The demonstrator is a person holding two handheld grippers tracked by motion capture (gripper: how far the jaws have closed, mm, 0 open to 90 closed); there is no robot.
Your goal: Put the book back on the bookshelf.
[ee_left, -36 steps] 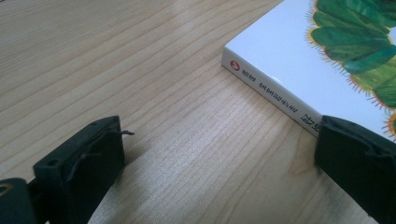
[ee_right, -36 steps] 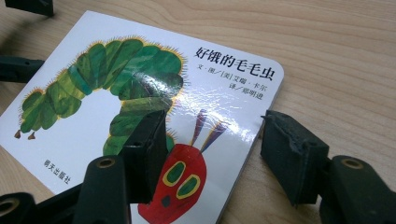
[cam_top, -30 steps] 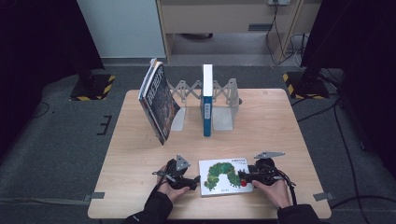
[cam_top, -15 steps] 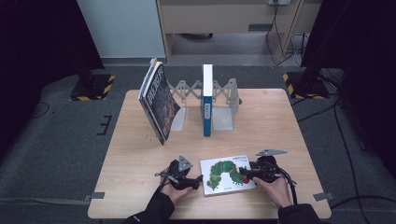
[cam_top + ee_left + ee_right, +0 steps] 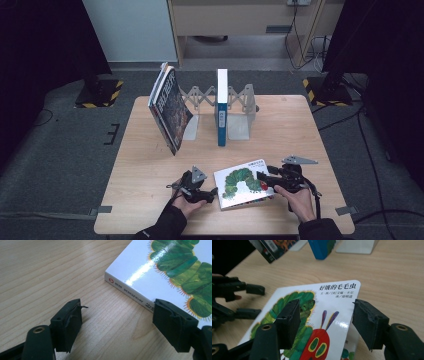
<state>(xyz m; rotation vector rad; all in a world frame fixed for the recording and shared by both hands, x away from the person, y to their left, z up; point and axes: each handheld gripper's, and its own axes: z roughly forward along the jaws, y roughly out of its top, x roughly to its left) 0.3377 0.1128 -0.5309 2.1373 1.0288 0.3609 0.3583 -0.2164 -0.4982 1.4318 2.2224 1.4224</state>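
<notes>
A white picture book with a green caterpillar (image 5: 242, 184) lies flat near the table's front edge, between both hands. My left gripper (image 5: 211, 194) is open at its left side. In the left gripper view the book's spine corner (image 5: 130, 287) sits between the spread jaws, and the right jaw overlaps the cover's edge. My right gripper (image 5: 263, 177) is open at the book's right end. In the right gripper view one jaw hovers over the caterpillar cover (image 5: 317, 322) and the other stands just off its right edge. The left gripper (image 5: 249, 301) shows beyond the book there.
At the back of the table (image 5: 300, 130) stands an expanding metal book rack (image 5: 240, 112). A blue book (image 5: 221, 107) is upright in it, and a dark book (image 5: 170, 110) leans at its left end. Bare wood lies between the rack and the caterpillar book.
The left gripper has edged right, closer to the book's spine. The right gripper has drawn slightly right along the book's end. The book has barely moved.
</notes>
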